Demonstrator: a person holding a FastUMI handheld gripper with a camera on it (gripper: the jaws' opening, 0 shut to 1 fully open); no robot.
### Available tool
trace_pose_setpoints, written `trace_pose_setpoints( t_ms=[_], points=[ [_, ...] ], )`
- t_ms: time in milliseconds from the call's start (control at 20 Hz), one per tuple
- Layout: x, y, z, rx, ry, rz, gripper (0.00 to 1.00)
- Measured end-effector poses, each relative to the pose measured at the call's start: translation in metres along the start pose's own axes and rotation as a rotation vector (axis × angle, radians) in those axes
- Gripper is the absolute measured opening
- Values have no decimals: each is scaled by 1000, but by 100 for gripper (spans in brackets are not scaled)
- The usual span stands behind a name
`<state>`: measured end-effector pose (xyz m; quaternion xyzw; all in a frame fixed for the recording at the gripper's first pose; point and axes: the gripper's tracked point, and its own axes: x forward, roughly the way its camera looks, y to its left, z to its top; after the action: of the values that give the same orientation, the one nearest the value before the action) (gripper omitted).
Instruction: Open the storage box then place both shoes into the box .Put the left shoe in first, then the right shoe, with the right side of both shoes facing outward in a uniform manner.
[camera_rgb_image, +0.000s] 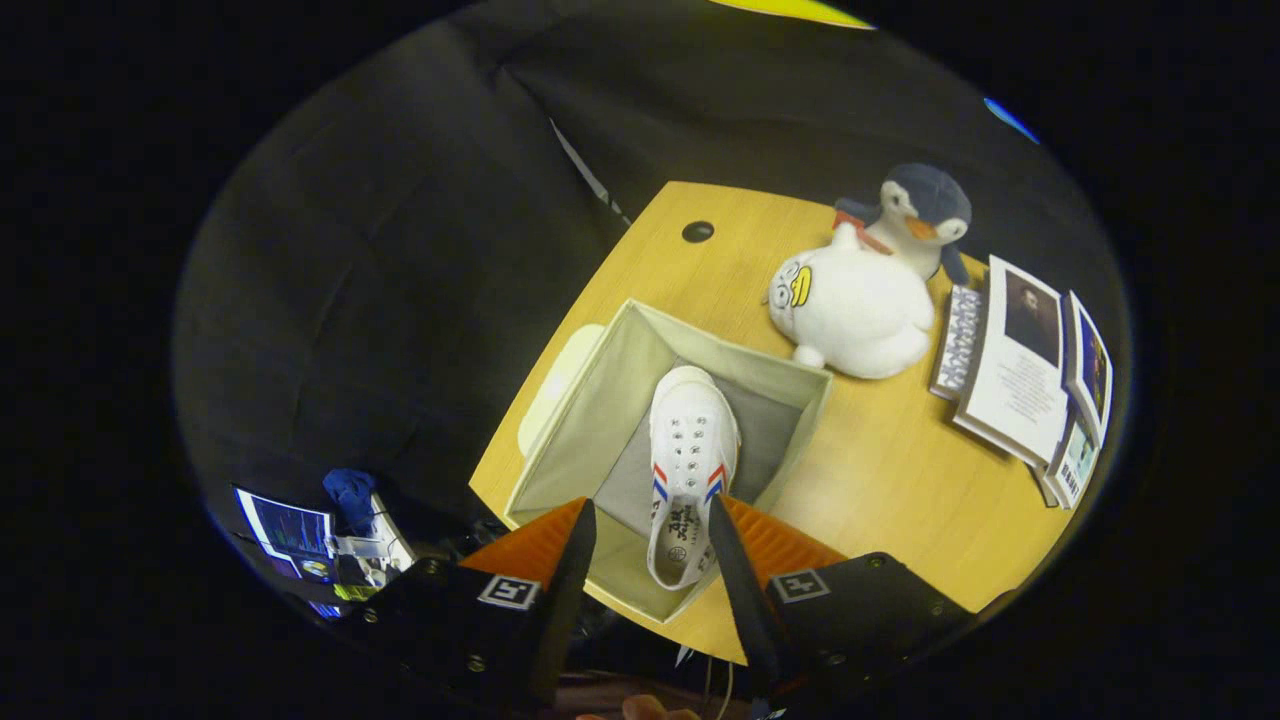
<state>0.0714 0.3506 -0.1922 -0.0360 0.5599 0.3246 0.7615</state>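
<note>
An open beige fabric storage box (560, 440) stands on the wooden table near its front edge. One white canvas shoe (690, 440) with red and blue stripes lies inside it, toe pointing away from me and its opening facing up. My gripper (650, 508) hovers above the near part of the box, with the shoe's heel end between its fingers. The right finger (735, 560) is close against the heel, while box lining shows in the gap between the left finger (575, 560) and the shoe, so the fingers stand open. A pale lid (550, 390) lies just left of the box.
Beyond the box to the right sit a white plush toy (850, 315) and a penguin plush (925, 215). A stack of books (1030, 370) lies at the table's right side. The table (900, 500) has a cable hole (698, 231) at the back. A screen (290, 530) sits low on the left, off the table.
</note>
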Motion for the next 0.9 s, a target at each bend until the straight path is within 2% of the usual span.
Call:
trace_pose_setpoints(
  t_ms=[50,200,350,550,700,900],
  points=[
    [-15,-7,3,4,-44,-6,72],
    [-60,-38,1,50,-178,-31,94],
    [-108,-81,-5,109,-349,-97,94],
    [-193,-144,-17,149,-617,-274,94],
    [-263,-167,-25,93,-857,-428,94],
    [-336,-167,-43,26,-1111,-561,95]
  ],
)
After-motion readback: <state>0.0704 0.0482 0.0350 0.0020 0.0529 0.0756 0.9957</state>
